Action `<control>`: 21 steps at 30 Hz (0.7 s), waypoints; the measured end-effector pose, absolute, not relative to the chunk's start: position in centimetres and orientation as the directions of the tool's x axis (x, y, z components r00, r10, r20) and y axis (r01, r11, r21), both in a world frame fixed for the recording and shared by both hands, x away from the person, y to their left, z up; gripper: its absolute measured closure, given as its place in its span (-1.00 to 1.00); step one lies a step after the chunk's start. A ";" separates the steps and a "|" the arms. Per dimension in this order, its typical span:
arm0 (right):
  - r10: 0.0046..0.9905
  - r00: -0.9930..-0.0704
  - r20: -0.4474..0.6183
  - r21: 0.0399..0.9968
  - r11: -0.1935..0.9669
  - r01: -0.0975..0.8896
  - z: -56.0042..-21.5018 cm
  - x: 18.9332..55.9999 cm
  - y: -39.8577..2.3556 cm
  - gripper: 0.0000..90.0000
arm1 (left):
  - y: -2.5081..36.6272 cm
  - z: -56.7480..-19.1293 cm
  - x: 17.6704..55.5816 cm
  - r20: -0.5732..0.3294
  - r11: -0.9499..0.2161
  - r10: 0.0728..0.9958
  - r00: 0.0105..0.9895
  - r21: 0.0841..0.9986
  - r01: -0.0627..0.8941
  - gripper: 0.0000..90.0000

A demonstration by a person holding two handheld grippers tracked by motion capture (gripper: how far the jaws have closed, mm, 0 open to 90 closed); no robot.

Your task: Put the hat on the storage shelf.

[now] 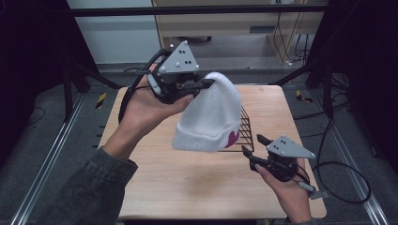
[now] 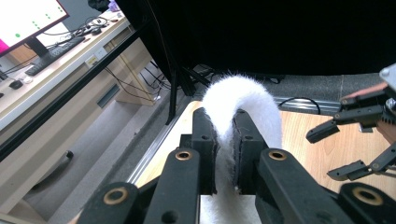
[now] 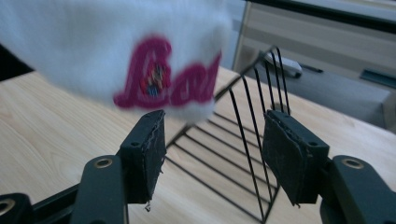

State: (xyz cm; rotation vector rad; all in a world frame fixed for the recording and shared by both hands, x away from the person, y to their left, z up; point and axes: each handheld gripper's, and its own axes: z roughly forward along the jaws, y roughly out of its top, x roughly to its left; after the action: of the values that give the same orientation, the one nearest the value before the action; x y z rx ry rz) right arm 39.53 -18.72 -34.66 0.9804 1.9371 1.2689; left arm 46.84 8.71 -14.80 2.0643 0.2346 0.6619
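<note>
A white knit beanie (image 1: 209, 117) with pink lettering (image 3: 168, 74) hangs in the air over the wooden table (image 1: 187, 183). My left gripper (image 1: 206, 84) is shut on the beanie's crown; in the left gripper view the fuzzy fabric (image 2: 243, 102) is pinched between the two pads (image 2: 225, 140). My right gripper (image 1: 253, 144) is lower, at the table's right, just off the brim. Its jaws (image 3: 212, 149) stand open with nothing between them, and the brim (image 3: 116, 42) hangs above and beyond them. From the left gripper view, the right gripper (image 2: 329, 154) shows at the far right.
A black wire rack (image 1: 244, 126) stands on the table behind the beanie, and its bars (image 3: 243, 121) lie straight ahead of my right jaws. Black cables trail off the table's right side. A desk with a monitor (image 2: 28, 18) is off to the left.
</note>
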 end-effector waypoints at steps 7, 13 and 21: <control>0.810 -0.576 -0.109 0.937 0.277 0.213 -32.1 41.5 -18.0 0.09 | 8.6 -14.8 47.0 0.357 -0.540 0.410 0.839 0.836 -0.092 0.82; 0.797 -0.596 -0.100 0.942 0.269 0.202 -30.3 44.0 -17.1 0.15 | 8.6 -14.9 47.7 0.348 -0.535 0.417 0.839 0.841 -0.083 0.82; 0.774 -0.632 -0.044 0.951 0.226 0.210 -29.1 45.8 -16.8 0.15 | 8.7 -14.8 48.0 0.333 -0.520 0.422 0.843 0.851 -0.076 0.82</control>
State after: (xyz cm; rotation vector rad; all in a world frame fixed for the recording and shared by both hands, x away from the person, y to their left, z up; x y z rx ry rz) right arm 45.84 -16.81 -29.10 0.9017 1.9824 1.4150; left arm 48.04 8.69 -14.83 2.0310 0.2537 0.6346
